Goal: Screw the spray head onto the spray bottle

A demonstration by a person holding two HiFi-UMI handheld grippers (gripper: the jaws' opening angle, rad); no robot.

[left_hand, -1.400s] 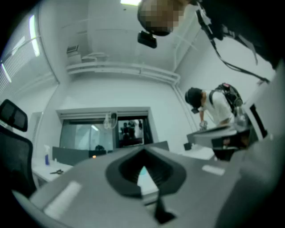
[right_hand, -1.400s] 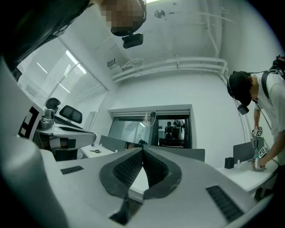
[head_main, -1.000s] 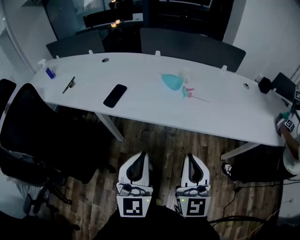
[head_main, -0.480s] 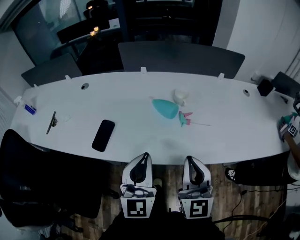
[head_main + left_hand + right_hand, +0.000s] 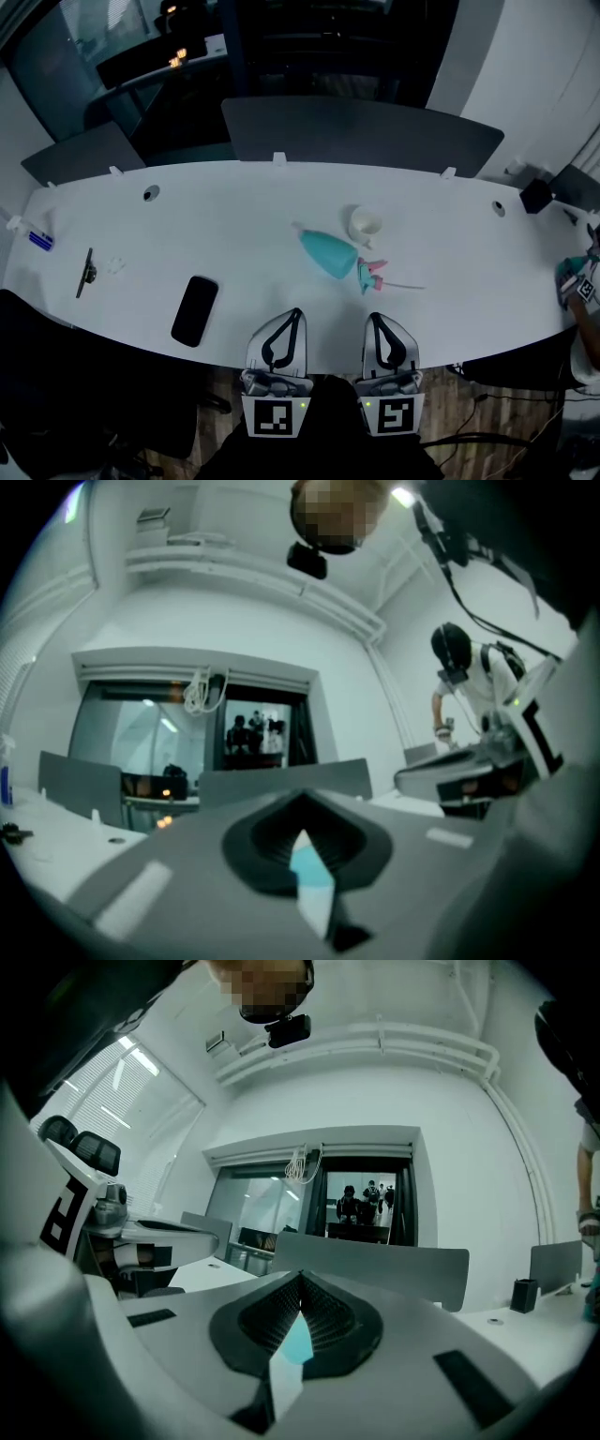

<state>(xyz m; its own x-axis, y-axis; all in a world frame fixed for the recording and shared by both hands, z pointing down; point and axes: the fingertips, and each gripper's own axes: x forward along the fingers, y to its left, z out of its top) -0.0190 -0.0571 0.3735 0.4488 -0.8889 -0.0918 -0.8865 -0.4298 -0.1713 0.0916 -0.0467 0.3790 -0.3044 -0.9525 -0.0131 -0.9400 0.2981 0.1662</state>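
A long white tabletop (image 5: pixel 234 216) with a curved near edge fills the middle of the head view, with dark chair backs (image 5: pixel 356 131) lined up along its far side.

At the near edge, 2 white hand-held grippers point level across the tabletop, side by side. The left gripper (image 5: pixel 295 314) is clenched, its 2 jaws pressed together. The right gripper (image 5: pixel 375 319) is clenched the same way. Neither touches anything on the tabletop.

The teal spray bottle (image 5: pixel 328 253) lies on its side near the middle of the tabletop, beyond the grippers and apart from them. A black phone (image 5: pixel 195 310) lies flat to the left, near the front edge. A small white cup (image 5: pixel 364 225) sits just behind the bottle.

The pink and teal spray head (image 5: pixel 370 274) lies just beside the bottle's right end, unattached, its thin tube (image 5: pixel 405 284) pointing right. It is the thing nearest the right gripper.
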